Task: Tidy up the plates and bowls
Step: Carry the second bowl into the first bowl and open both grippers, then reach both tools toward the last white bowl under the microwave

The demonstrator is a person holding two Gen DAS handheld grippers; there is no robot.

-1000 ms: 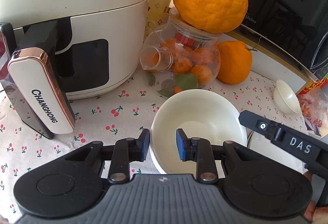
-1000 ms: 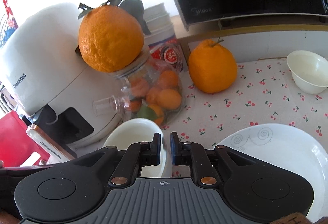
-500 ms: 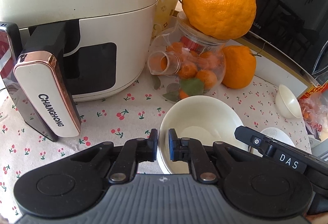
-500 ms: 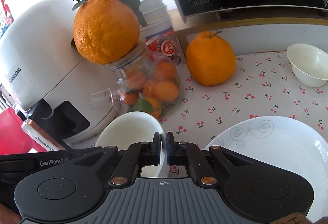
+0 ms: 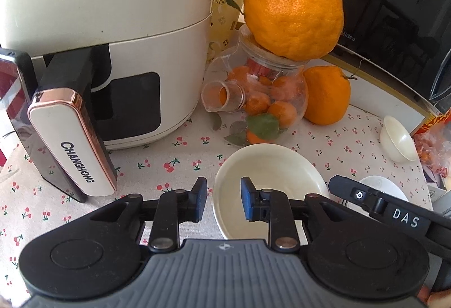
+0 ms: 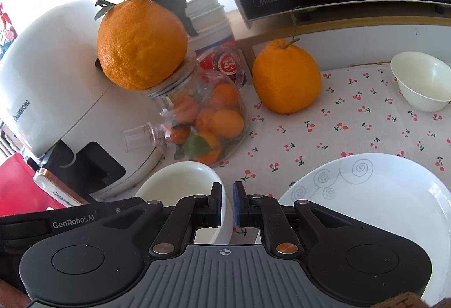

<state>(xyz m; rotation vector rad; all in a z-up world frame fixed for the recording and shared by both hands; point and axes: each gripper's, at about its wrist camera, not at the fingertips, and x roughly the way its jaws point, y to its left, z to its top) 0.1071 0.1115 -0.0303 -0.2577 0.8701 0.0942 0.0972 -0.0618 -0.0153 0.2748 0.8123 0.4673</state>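
Now our left gripper, jaws just reopened, straddles the cream ceramic bowl's near rim mid-cloth; we should seat deeper before squeezing. Our right gripper hangs nearly closed, empty.

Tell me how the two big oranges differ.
One orange sits up on top of the glass jar and keeps dark green leaves on its stem. The other orange rests on the cherry-print cloth beside the jar, with only a bare stalk. Both are bumpy, bright and whole.
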